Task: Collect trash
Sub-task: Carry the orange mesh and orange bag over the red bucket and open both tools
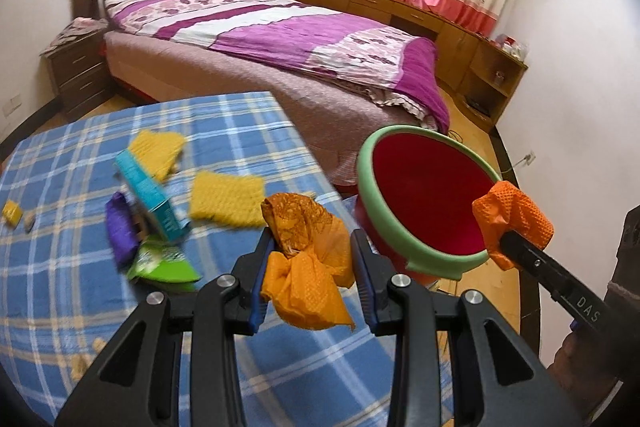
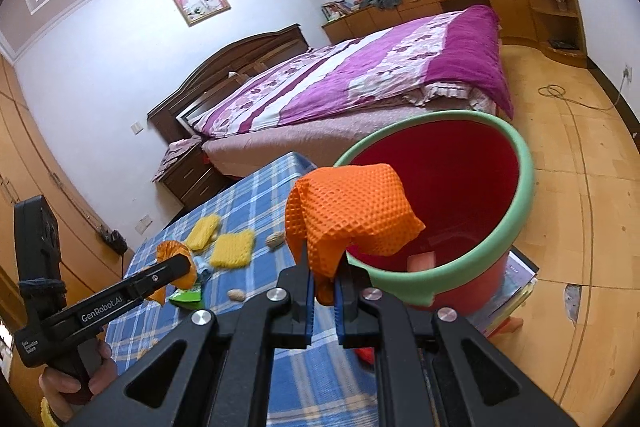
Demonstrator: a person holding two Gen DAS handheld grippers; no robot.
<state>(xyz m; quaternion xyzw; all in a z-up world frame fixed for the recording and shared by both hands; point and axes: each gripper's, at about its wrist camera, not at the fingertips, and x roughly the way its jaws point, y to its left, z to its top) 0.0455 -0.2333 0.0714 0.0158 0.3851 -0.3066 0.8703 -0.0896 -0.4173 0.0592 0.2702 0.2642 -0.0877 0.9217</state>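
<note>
My left gripper (image 1: 312, 247) is shut on a crumpled orange-yellow mesh wrapper (image 1: 308, 267) above the blue checked table (image 1: 80, 287), left of the red bucket (image 1: 424, 195) with a green rim. My right gripper (image 2: 323, 279) is shut on an orange waffle-textured piece (image 2: 352, 215) held at the bucket's (image 2: 448, 187) near rim; it also shows in the left wrist view (image 1: 516, 219). On the table lie two yellow foam pieces (image 1: 226, 197), a teal box (image 1: 150, 195), a purple wrapper (image 1: 120, 227) and a green wrapper (image 1: 164, 263).
The bucket stands off the table's right edge on stacked books (image 2: 508, 295). A small orange item (image 2: 422, 261) lies inside it. A bed (image 1: 280, 39) is behind the table. Nuts (image 2: 276, 241) and a small yellow piece (image 1: 12, 213) lie on the cloth.
</note>
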